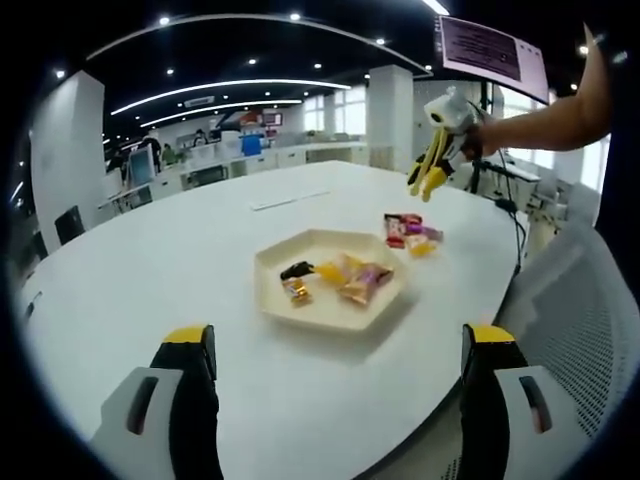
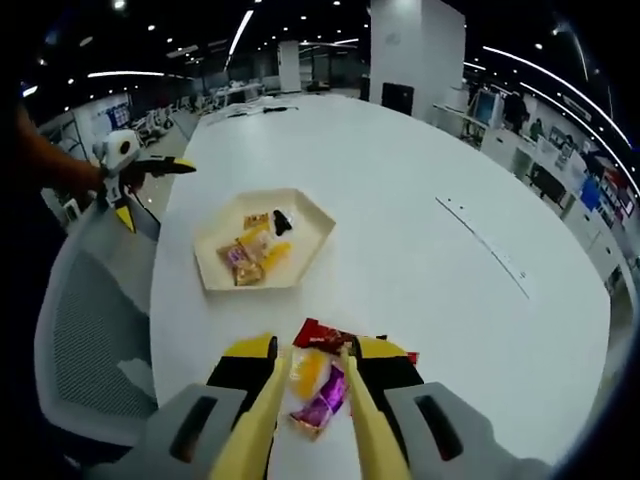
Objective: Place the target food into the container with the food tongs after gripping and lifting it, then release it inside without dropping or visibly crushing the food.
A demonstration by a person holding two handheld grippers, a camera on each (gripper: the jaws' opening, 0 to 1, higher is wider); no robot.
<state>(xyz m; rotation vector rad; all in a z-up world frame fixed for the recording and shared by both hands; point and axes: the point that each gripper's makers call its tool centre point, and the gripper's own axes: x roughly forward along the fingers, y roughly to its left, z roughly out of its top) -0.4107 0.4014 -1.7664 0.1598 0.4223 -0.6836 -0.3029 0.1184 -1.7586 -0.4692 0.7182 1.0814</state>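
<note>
Right gripper view: your tongs (image 2: 310, 420) straddle the purple snack (image 2: 322, 402), unclenched. Tray (image 2: 310, 222) sits well beyond on the surface (image 2: 450, 300). Left tool (image 1: 335, 345) hangs open.

Hanging sign (image 1: 491, 48) print too small, snack wrappers (image 2: 318, 385) unreadable

White round table (image 1: 200, 260), grey mesh chair (image 2: 85, 330) beside it, office bkgd w/ pillar (image 1: 390, 115)
</note>
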